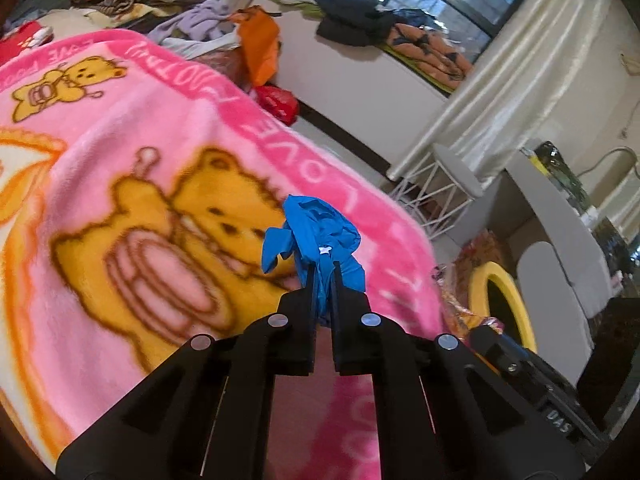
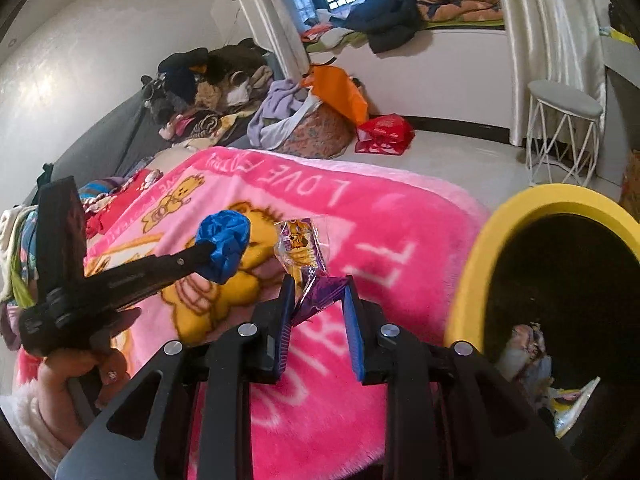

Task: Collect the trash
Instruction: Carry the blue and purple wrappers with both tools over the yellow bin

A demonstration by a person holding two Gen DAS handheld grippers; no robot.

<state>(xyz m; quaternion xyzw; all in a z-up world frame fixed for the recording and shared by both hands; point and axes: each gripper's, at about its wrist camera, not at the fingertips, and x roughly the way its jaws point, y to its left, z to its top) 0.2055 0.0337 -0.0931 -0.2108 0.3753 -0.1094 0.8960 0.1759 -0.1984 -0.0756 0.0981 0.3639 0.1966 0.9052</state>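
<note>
My left gripper (image 1: pixel 323 268) is shut on a crumpled blue glove (image 1: pixel 316 236) and holds it above the pink bear blanket (image 1: pixel 140 152). It also shows in the right wrist view, where the left gripper (image 2: pixel 208 250) holds the blue glove (image 2: pixel 224 244). My right gripper (image 2: pixel 318 284) is shut on a purple snack wrapper (image 2: pixel 308 268) above the blanket (image 2: pixel 380 240). A yellow-rimmed trash bin (image 2: pixel 472 264) stands just right of the right gripper, with wrappers inside. The bin (image 1: pixel 486 284) is also in the left wrist view at right.
A white wire stool (image 2: pixel 560 132) stands by the curtain. A red bag (image 2: pixel 384 132), an orange bag (image 2: pixel 340 92) and a basket of clothes (image 2: pixel 316 132) lie beyond the bed. Clothes are piled along the bed's far side (image 2: pixel 208 92).
</note>
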